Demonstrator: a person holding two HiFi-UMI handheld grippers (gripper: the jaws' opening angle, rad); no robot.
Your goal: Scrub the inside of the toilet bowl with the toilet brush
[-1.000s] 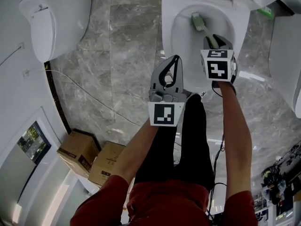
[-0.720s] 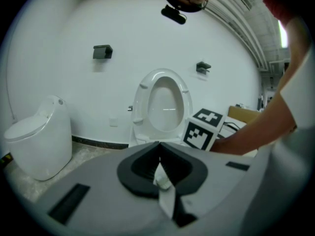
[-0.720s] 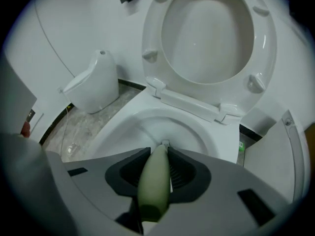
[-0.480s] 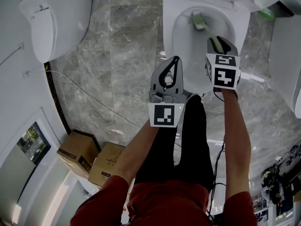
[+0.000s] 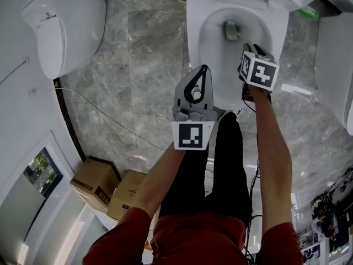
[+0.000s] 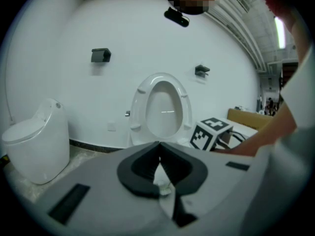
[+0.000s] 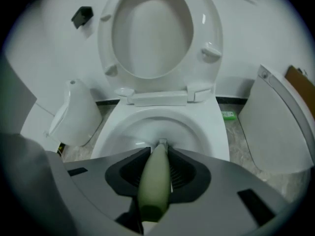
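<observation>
The right claw (image 7: pixel 160 144) pinches the pale-green toilet brush (image 7: pixel 153 181) in the bowl (image 7: pixel 129 132); left claw (image 6: pixel 159 144) pressed together.

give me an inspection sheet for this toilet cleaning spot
surface: glossy grey marble floor
job's things: toilet bowl, seat raised; toilet brush, head down inside the bowl
clutter: two cardboard boxes by the wall; small green item on the floor beside the toilet
grippers: left gripper shut, holding nothing, off to the side of the bowl; right gripper shut on the brush's green handle
cables: thin cable across the floor; black cables beside the person's leg
surroundings: second toilet to the left; white fixture on the right
</observation>
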